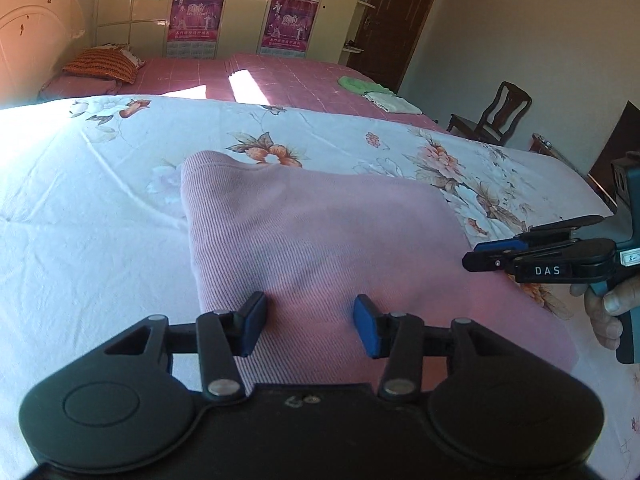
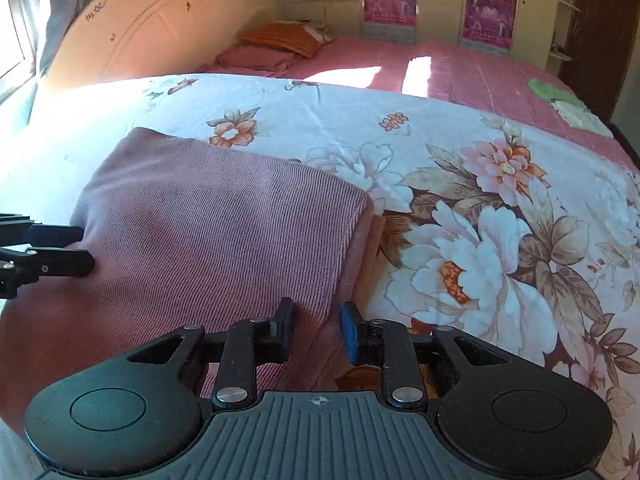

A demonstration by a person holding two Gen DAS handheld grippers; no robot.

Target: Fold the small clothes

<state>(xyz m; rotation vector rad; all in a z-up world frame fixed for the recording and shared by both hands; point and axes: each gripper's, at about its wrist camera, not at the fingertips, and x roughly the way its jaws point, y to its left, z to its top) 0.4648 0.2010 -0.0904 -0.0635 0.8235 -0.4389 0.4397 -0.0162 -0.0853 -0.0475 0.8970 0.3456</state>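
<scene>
We look across a bed [image 1: 100, 208] spread with a white floral sheet [image 2: 460, 208], and beyond it a pink checked cover [image 1: 280, 76] crossed by bright patches of sun [image 2: 344, 76]. An orange pillow [image 1: 102, 66] lies by the cream arched headboard [image 2: 160, 28]. Behind stand a cream wardrobe [image 1: 132, 4] carrying two purple posters [image 1: 286, 12], open shelves [image 1: 360, 20] and a dark wooden door [image 1: 400, 16]. A dark wooden chair [image 1: 496, 114] sits by the pale wall [image 1: 540, 32]. At the left edge of the right view we see a window [image 2: 12, 32].
</scene>
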